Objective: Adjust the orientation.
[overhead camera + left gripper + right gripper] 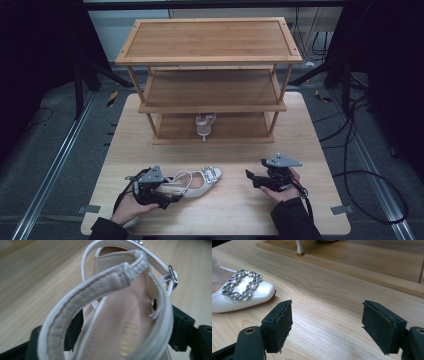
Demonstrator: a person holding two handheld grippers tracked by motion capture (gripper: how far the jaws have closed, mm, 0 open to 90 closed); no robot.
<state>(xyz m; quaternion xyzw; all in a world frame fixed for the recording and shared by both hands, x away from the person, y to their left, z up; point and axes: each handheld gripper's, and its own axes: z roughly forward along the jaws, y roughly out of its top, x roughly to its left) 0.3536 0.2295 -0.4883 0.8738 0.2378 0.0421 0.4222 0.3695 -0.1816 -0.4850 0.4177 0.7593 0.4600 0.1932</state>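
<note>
On the tabletop (235, 205) before me lies a white slingback shoe (197, 182), resting on its sole with the toe pointing to my right and a little away from me. A rectangular jewelled buckle (211, 173) sits on its glossy toe; from the right tongs' view the same buckle (241, 285) glitters at the left edge, the toe flat on the light wood.

My left tongs (159, 196) are at the heel end of this shoe. Seen along them, the heel strap (100, 290) loops up between the two black jaws, the insole with gold lettering runs straight ahead, and a small metal clasp (172, 275) shows on the ankle strap. The jaws stand on either side of the heel, one to each flank, and appear to press against it, so I take these tongs as holding the shoe by its heel.

My right tongs (254, 179) hover over bare wood, apart from the shoe's toe and pointing toward it. Their jaws are spread wide with nothing between them.

Farther back stands a three-tier wooden rack (210, 60). On its lowest shelf (235, 127) rests the second shoe (205, 125) of the pair, its heel toward me, near the shelf's front edge.
</note>
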